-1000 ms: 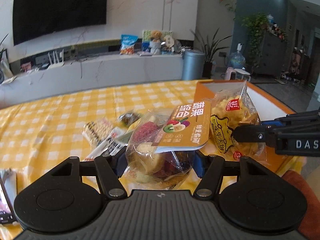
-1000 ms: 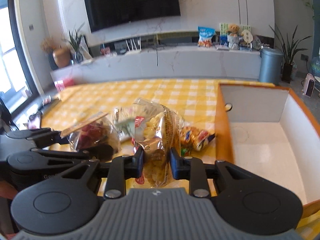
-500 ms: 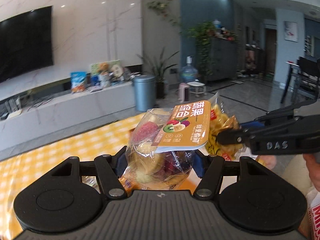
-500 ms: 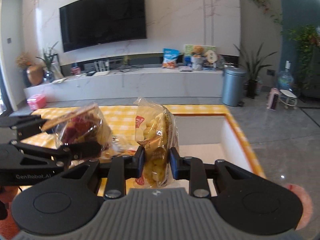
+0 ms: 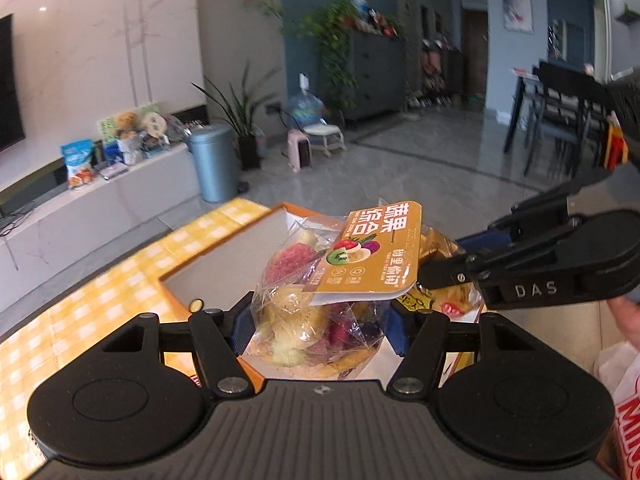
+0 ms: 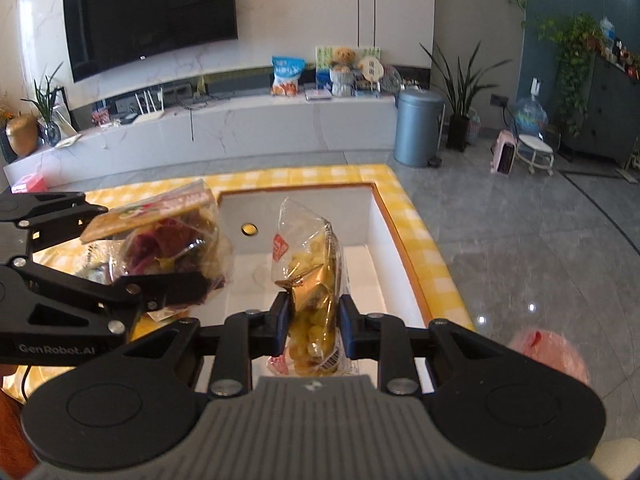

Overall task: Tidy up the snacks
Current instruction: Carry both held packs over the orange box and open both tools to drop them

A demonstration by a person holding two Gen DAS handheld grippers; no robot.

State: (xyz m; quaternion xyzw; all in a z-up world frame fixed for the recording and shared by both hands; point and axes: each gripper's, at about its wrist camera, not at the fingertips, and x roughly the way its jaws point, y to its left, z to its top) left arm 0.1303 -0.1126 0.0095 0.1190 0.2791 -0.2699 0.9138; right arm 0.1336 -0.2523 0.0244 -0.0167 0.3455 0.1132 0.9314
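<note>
My left gripper is shut on a clear bag of mixed dried fruit with an orange label; the bag also shows in the right wrist view. My right gripper is shut on a clear bag of yellow puffed snacks, partly seen in the left wrist view. Both bags hang above the orange-rimmed white box, which is also in the left wrist view. The two grippers are side by side, close together.
The box sits on a table with a yellow checked cloth near its right end. Small snack packets lie on the cloth left of the box. A red and white bag is at the lower right. Beyond is floor.
Both grippers have lifted their bags from the table and swung right, over the box. The grips have not changed.
</note>
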